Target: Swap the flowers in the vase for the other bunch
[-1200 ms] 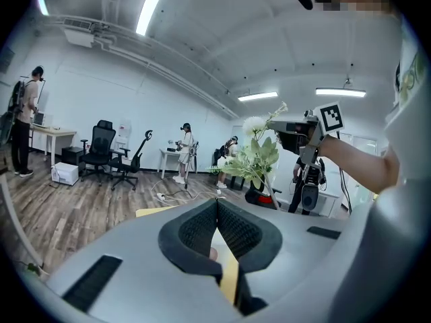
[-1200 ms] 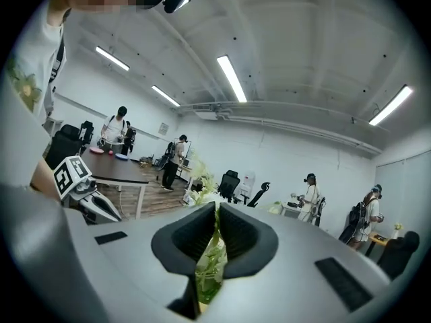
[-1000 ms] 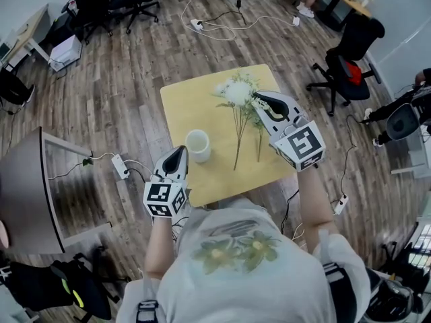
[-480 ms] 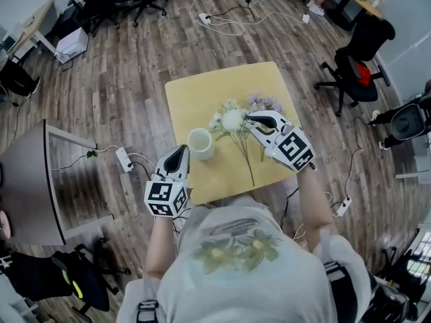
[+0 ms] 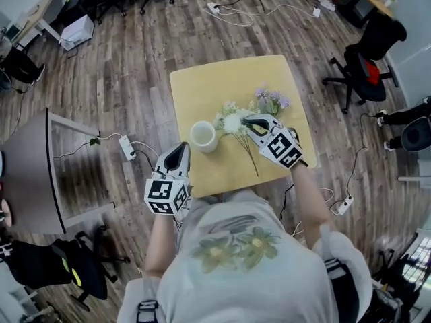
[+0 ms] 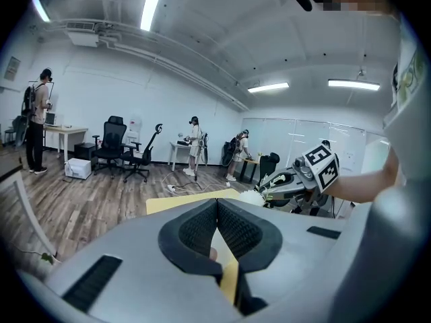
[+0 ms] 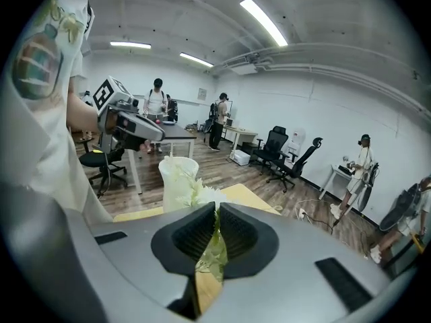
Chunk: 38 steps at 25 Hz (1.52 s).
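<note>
A white vase (image 5: 203,136) stands empty on the yellow table (image 5: 202,89). My right gripper (image 5: 248,121) is shut on the stems of the white flower bunch (image 5: 232,122), whose heads sit low just right of the vase. Its stems trail toward the front edge. In the right gripper view, green stems (image 7: 214,247) are pinched between the pads, with the vase (image 7: 176,180) close ahead. A purple bunch (image 5: 270,101) lies on the table behind. My left gripper (image 5: 181,148) hovers at the front left edge, shut and holding nothing (image 6: 217,204).
Office chairs (image 5: 367,42) stand to the right of the table. Cables and a power strip (image 5: 127,147) lie on the wood floor. A grey table (image 5: 27,170) is at the left. People stand at desks far off in the left gripper view.
My right gripper has sunk with the white bunch from above the table down beside the vase. The purple bunch now shows behind it. The left gripper has stayed put.
</note>
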### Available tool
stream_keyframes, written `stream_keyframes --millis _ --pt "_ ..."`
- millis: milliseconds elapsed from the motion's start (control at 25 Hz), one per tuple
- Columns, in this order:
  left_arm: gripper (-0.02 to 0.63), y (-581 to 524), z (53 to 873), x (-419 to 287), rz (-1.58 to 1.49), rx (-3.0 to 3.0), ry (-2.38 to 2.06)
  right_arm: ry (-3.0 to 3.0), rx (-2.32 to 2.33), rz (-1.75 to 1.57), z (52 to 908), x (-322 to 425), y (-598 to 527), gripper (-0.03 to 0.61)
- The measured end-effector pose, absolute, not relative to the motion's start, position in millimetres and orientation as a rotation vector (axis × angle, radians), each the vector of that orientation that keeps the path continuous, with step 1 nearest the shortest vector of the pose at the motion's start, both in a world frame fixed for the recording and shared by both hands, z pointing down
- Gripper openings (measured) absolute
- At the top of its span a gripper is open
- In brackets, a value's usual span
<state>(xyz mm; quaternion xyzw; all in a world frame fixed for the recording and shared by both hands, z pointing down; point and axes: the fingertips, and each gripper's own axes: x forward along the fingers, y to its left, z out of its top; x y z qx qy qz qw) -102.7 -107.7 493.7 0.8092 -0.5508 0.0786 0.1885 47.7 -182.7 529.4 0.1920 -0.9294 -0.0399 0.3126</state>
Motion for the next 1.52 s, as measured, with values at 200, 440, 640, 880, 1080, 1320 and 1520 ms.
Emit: stream_keyframes --millis 200,440,640,880,1080,1320,1520 --pt "0.018 -104 500 -103 0.229 2.26 -1.553 -2.453 0.514 -0.072 555 44 -186 0.049" --pt "0.018 -106 504 -98 0.24 2.251 -1.545 -2.459 0.552 -0.002 578 46 -197 0.05" --pt "0.018 -108 507 -94 0.249 2.249 -1.542 -2.471 0.611 0.072 597 46 -206 0.051" --pt "0.018 -110 508 -92 0.263 2.238 -1.545 -2.493 0.732 0.229 622 52 -219 0.051" --pt "0.018 -106 512 -93 0.272 2.231 -1.549 -2.477 0.803 0.33 641 55 -222 0.051" --pt "0.018 -108 511 -90 0.273 2.237 -1.542 -2.428 0.87 0.457 659 60 -233 0.051" --pt "0.018 -113 510 -87 0.28 2.243 -1.538 -2.418 0.919 0.517 661 65 -240 0.052"
